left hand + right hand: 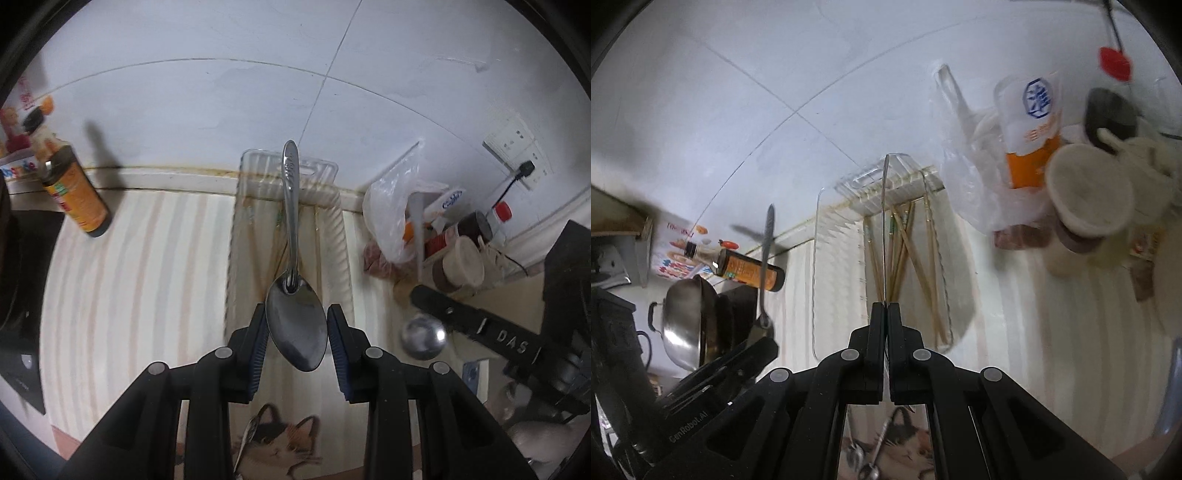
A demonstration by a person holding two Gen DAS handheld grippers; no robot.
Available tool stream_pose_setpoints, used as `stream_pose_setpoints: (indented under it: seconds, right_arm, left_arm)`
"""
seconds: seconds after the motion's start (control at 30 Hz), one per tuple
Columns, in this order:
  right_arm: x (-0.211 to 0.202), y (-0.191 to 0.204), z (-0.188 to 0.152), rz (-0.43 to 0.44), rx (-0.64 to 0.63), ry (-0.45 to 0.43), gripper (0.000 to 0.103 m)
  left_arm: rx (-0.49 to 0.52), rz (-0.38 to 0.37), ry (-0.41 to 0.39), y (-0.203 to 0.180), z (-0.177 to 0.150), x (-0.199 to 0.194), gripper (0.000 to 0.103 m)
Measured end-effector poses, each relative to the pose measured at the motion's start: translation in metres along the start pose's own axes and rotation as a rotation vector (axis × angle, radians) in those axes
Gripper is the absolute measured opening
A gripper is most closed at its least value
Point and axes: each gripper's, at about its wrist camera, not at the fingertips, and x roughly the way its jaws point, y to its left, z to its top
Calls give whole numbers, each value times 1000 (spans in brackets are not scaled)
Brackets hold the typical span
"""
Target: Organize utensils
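My left gripper (296, 328) is shut on the bowl of a steel spoon (291, 229), whose handle points away over a clear plastic tray (328, 221) on the striped cloth. My right gripper (885, 314) is shut on a thin steel utensil (885, 221) seen edge-on, held above the same tray (827, 206). Several wooden chopsticks (905, 254) lie in the tray's right part. The left gripper and its spoon (764, 258) also show in the right wrist view. More spoons (868, 465) lie on the cat-print mat near me.
A soy sauce bottle (75, 192) stands at the left by the wall. A plastic bag (391, 206), jars and a carton (1030, 129) crowd the right. A steel wok (683, 321) sits at the far left. A small steel bowl (423, 338) lies at the right.
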Motion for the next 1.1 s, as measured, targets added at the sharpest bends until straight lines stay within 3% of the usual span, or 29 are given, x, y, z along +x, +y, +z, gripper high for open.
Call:
stream_pose_setpoints:
  seconds: [0.37, 0.43, 0.53, 0.63, 0.7, 0.77, 0.83, 0.97, 1.03, 1.07, 1.1]
  right_arm:
    - [63, -4, 31, -3, 21, 94, 1]
    - [77, -4, 33, 11, 7, 147, 2]
    - [89, -5, 32, -31, 0, 152, 4]
    - [85, -8, 28, -50, -5, 140, 4]
    - [77, -8, 23, -68, -20, 123, 4]
    - [65, -8, 16, -88, -30, 102, 4]
    - [47, -9, 4, -111, -31, 67, 7]
    - [23, -11, -26, -146, -27, 43, 29]
    - [24, -11, -56, -141, -6, 76, 33]
    - [29, -9, -68, -139, -3, 99, 35]
    - [36, -7, -84, -132, 1, 128, 36]
  left_arm:
    - [-30, -48, 87, 12, 26, 43, 30]
    - [-34, -37, 101, 16, 26, 47, 30]
    - [-42, -14, 97, 21, 22, 45, 30]
    - [-30, 65, 61, 27, 16, 32, 42]
    - [-23, 131, 18, 34, 10, 19, 59]
    - [-20, 176, -12, 42, 2, 9, 66]
    - [-7, 233, -42, 54, -12, -2, 67]
    - [-8, 323, -65, 80, -49, -14, 68]
    - [-15, 368, -78, 95, -73, -18, 85]
    - [-22, 400, -84, 105, -88, -19, 99]
    - [-23, 415, -80, 109, -97, -18, 103]
